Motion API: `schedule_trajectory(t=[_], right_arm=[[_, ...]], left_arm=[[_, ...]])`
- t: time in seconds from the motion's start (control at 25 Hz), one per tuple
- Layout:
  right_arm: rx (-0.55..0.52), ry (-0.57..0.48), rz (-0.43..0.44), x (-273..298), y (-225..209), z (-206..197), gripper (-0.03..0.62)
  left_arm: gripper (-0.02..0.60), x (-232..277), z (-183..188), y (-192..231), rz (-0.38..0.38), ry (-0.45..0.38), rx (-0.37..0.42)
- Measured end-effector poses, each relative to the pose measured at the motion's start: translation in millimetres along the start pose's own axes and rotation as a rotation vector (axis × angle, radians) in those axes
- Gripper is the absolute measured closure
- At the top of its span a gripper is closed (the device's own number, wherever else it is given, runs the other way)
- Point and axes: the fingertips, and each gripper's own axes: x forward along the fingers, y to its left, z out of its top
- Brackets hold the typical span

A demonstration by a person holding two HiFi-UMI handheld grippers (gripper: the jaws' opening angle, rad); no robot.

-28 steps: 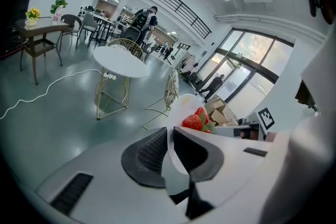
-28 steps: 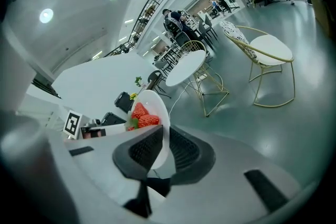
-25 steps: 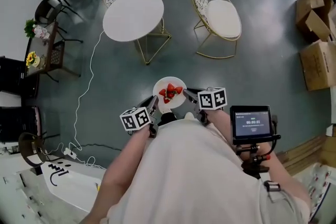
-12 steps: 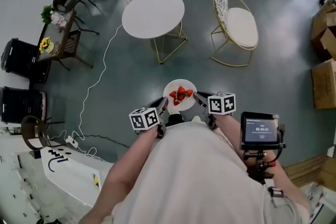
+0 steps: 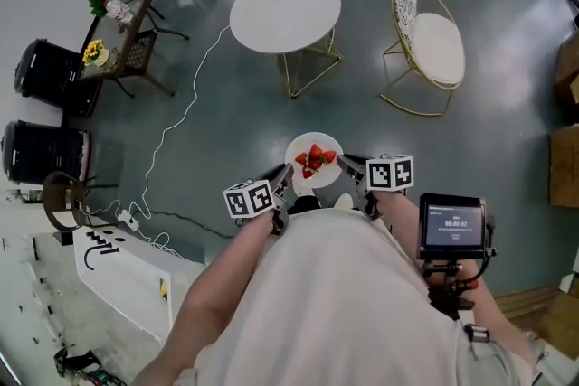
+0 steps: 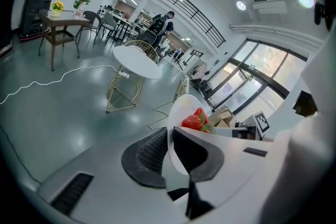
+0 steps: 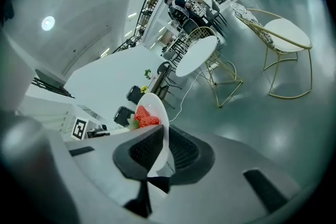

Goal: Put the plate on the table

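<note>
The left tongs [image 5: 284, 181] pinch the plate [image 5: 317, 142] at its 8 o'clock rim and the right tongs [image 5: 348, 169] pinch it near 4 o'clock. The plate hangs over the floor, carrying strawberries [image 5: 314, 160]. The round white desk [image 5: 285, 11] stands well apart at 12 o'clock. Best carried level with even grip on both sides, then lowered flat onto the desk's middle.

Strawberries [image 5: 314, 160] on plate [image 5: 317, 139], desk [image 5: 285, 12] ahead
Left claw [image 5: 282, 183] on the plate's left rim, right claw [image 5: 348, 169] on the right
</note>
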Motion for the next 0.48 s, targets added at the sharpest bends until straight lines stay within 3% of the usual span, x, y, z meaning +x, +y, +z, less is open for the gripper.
schedule_trajectory(t=[0.48], right_arm=[[0.078, 0.069, 0.123, 33, -2, 14, 0.56]], left_arm=[[0.541, 1, 16, 18, 0.038, -0.017, -0.105]])
